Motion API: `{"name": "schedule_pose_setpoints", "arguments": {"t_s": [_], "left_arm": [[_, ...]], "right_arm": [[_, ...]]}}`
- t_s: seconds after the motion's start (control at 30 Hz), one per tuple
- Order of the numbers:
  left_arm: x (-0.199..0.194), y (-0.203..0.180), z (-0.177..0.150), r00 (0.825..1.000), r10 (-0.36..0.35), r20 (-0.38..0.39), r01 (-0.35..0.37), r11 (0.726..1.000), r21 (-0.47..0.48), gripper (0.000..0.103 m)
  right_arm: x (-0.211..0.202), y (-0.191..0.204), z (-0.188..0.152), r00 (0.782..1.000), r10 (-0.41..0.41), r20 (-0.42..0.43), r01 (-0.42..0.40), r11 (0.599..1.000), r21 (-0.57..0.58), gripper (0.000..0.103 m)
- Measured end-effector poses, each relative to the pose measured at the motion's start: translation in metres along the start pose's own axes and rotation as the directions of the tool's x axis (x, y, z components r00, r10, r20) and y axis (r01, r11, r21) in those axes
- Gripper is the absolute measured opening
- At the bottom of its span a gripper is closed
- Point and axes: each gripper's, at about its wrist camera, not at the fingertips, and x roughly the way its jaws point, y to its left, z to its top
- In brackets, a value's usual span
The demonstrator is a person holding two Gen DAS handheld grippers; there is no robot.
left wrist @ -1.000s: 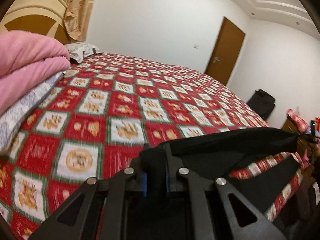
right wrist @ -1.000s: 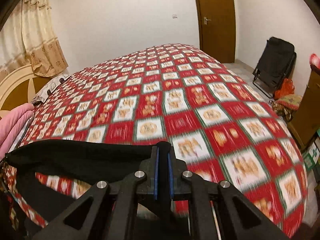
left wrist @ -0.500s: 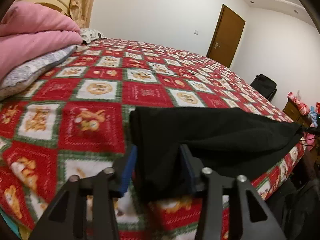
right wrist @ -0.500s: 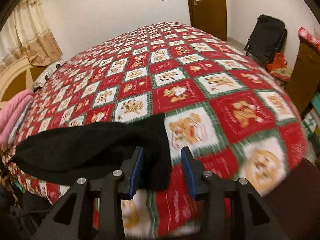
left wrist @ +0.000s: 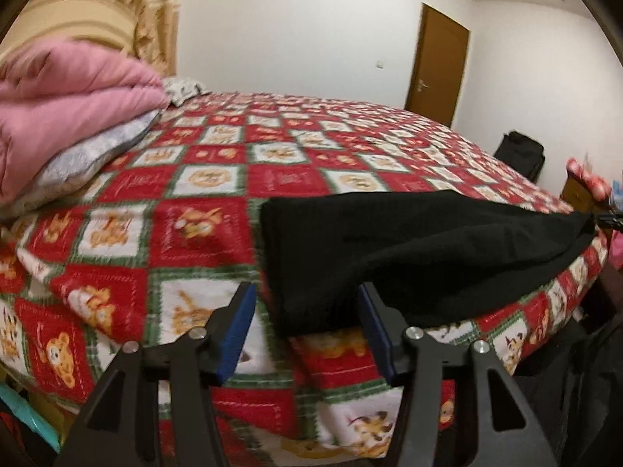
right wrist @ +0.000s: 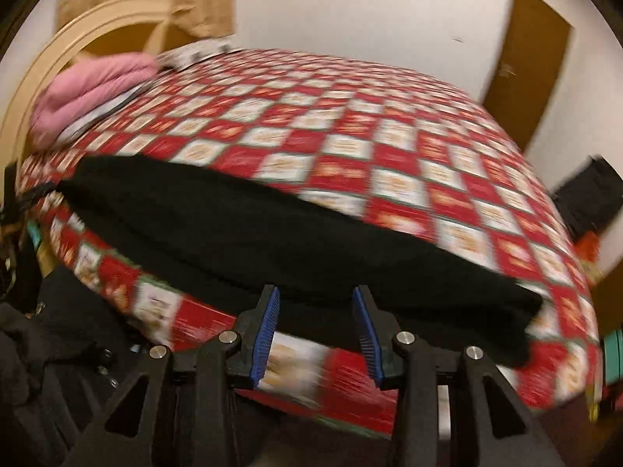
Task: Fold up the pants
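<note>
The black pants [left wrist: 428, 249] lie in a long folded band across the near edge of the bed's red checked cover [left wrist: 202, 179]. My left gripper [left wrist: 305, 295] is at their left end. Its jaws are opening and the cloth's corner sits between the blue pads [left wrist: 237, 327] with a gap on the left side. In the right wrist view the pants [right wrist: 233, 225] run from far left to right. My right gripper [right wrist: 315, 295] stands open at their near edge, towards the right end, with the black cloth just in front of its fingertips. That view is blurred.
A folded pink quilt [left wrist: 58, 116] lies on a grey pillow [left wrist: 97, 151] at the head of the bed, on the left. A brown door [left wrist: 440, 66] and a black bag [left wrist: 520, 151] stand beyond the far side. The bed's edge drops away just under both grippers.
Both grippers held the pants shut a second ago, laid them on the bed and opened. The right one has since swung sideways along the cloth and rolled.
</note>
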Motion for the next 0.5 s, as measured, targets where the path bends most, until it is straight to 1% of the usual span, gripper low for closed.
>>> {"name": "schedule_pose_setpoints", "arguments": {"t_s": [0.07,0.1,0.17,0.2,0.23,0.27,0.33,0.43,0.5], "left_arm": [[0.009,-0.010,0.001,1.000,0.021,-0.017,-0.021,0.999,0.037,0.057],[0.014,-0.013,0.002,0.999,0.029,-0.032,-0.027,0.998,0.052,0.057],[0.023,-0.020,0.001,0.998,0.040,-0.040,-0.036,0.995,0.089,0.055],[0.025,-0.023,0.002,0.997,0.061,-0.038,-0.057,0.993,0.105,0.052],[0.028,-0.024,0.002,0.996,0.081,-0.042,-0.076,0.990,0.116,0.042],[0.031,-0.025,0.003,0.994,0.092,-0.054,-0.085,0.988,0.127,0.032],[0.032,-0.026,0.004,0.994,0.094,-0.057,-0.085,0.986,0.140,0.026],[0.032,-0.031,0.012,0.993,0.115,-0.041,-0.105,0.978,0.180,0.021],[0.032,-0.030,0.019,0.992,0.115,-0.040,-0.107,0.978,0.177,0.021]], "right_arm": [[0.029,0.035,0.005,0.999,0.023,-0.022,-0.025,0.997,-0.076,0.041],[0.046,0.055,0.006,0.998,0.044,-0.047,-0.049,0.992,-0.116,0.041],[0.066,0.085,0.010,0.996,0.062,-0.056,-0.071,0.981,-0.178,0.041],[0.076,0.099,0.010,0.997,0.060,-0.055,-0.071,0.974,-0.214,0.041],[0.085,0.113,0.011,0.996,0.062,-0.058,-0.075,0.965,-0.253,0.041],[0.090,0.120,0.011,0.996,0.066,-0.058,-0.079,0.959,-0.271,0.041],[0.102,0.132,0.015,0.997,0.057,-0.044,-0.068,0.952,-0.299,0.041],[0.113,0.136,0.024,0.999,0.032,-0.032,-0.040,0.953,-0.300,0.041],[0.119,0.141,0.026,0.997,0.055,-0.054,-0.069,0.949,-0.308,0.041]]}}
